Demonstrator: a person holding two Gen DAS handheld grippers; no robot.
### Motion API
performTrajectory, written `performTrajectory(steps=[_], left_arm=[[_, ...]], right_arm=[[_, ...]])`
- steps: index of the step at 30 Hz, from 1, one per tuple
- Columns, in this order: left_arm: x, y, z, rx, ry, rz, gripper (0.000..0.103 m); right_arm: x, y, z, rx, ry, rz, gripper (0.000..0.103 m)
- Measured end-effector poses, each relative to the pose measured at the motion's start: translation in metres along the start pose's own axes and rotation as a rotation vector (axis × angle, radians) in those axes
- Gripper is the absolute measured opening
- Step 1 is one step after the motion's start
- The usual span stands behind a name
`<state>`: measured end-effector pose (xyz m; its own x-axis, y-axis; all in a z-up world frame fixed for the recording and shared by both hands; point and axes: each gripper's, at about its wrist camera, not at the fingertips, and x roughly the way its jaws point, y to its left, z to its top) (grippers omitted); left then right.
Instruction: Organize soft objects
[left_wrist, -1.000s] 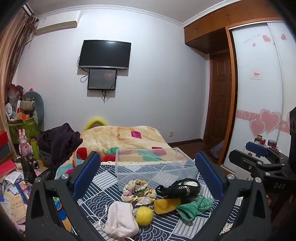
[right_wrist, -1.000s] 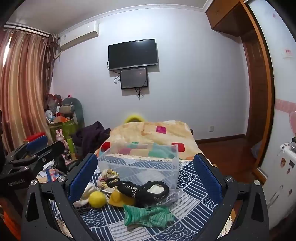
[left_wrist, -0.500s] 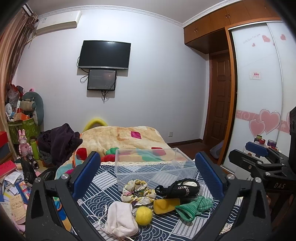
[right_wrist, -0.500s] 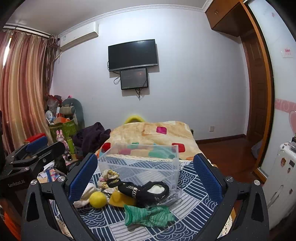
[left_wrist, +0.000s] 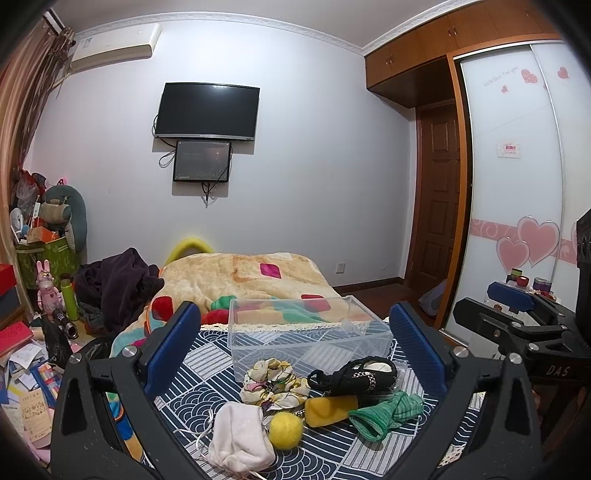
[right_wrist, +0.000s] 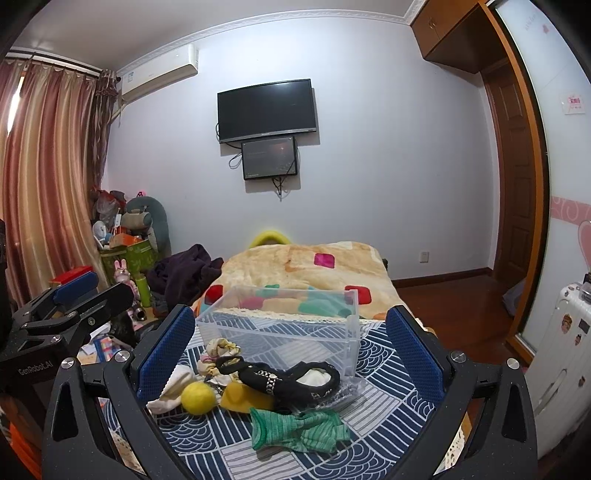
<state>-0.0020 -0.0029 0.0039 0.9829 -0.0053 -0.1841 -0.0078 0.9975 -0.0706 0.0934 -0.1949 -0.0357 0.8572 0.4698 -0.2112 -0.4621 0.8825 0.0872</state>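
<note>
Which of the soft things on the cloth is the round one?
The yellow ball, between the white cloth and the yellow sponge. Everything else in the pile is crumpled, flat or blocky.

Right gripper (right_wrist: 290, 354) jaws spread wide, holding nothing, above the patterned cloth (right_wrist: 384, 373). Between its fingers lie a green sock (right_wrist: 295, 430), black slipper (right_wrist: 291, 380), yellow ball (right_wrist: 198, 397) and yellow sponge (right_wrist: 240, 397). A clear plastic bin (right_wrist: 284, 325) stands just beyond them.

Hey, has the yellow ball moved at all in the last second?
No. The yellow ball sits in the same place between the white cloth and the yellow sponge, in front of the clear bin.
</note>
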Motion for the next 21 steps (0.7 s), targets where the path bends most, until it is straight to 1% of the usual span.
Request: performTrajectory(steps=[6, 21], left_arm=[[-0.0021, -0.0017, 0.0048, 0.005, -0.003, 0.0, 0.103], [-0.0031, -0.0017, 0.0041, 0.003, -0.005, -0.001, 0.103]], right_arm=[[-0.0014, 0.0019, 0.0009, -0.004, -0.004, 0.004, 0.103], [-0.0014, 0.0006, -0.0002, -0.003, -0.009, 0.009, 0.103]])
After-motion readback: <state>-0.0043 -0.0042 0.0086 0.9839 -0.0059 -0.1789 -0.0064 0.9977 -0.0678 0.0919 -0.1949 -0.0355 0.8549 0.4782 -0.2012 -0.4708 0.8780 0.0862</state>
